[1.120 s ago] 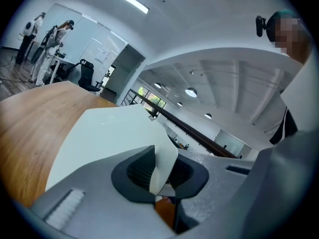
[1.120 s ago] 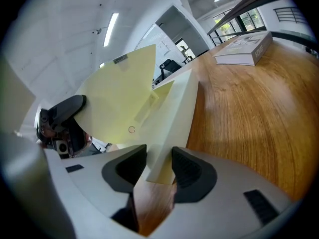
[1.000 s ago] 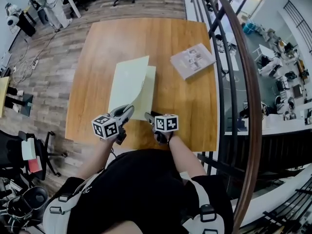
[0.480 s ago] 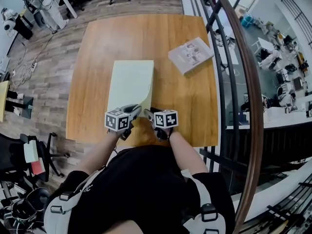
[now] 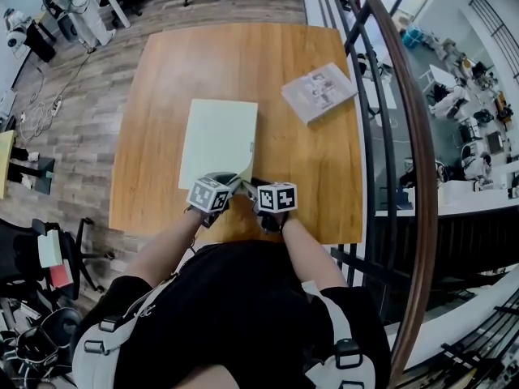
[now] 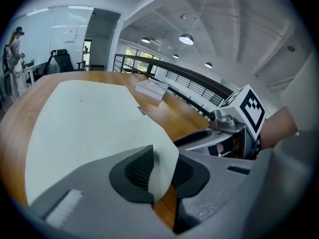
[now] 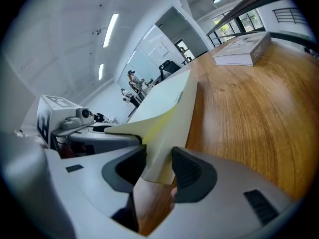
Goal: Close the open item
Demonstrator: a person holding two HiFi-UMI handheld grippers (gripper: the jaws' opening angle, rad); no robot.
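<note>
One folder [image 5: 217, 132], long axis pointing away; R tool [image 7: 158, 170] clamps near corner, L tool [image 6: 162, 171] (just opening) loose round cover [image 6: 94, 128].

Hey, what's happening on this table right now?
A person is closing a pale folder on the wooden table. The right tongs pinch its near corner. The left tongs, jaws just easing open, have the corner of the cover between them, and the cover lies nearly flat. A book lies apart, untouched.

A wooden table [image 5: 324, 185] stands on plank floor [image 5: 89, 136] beside a curved railing [image 5: 416, 136].
</note>
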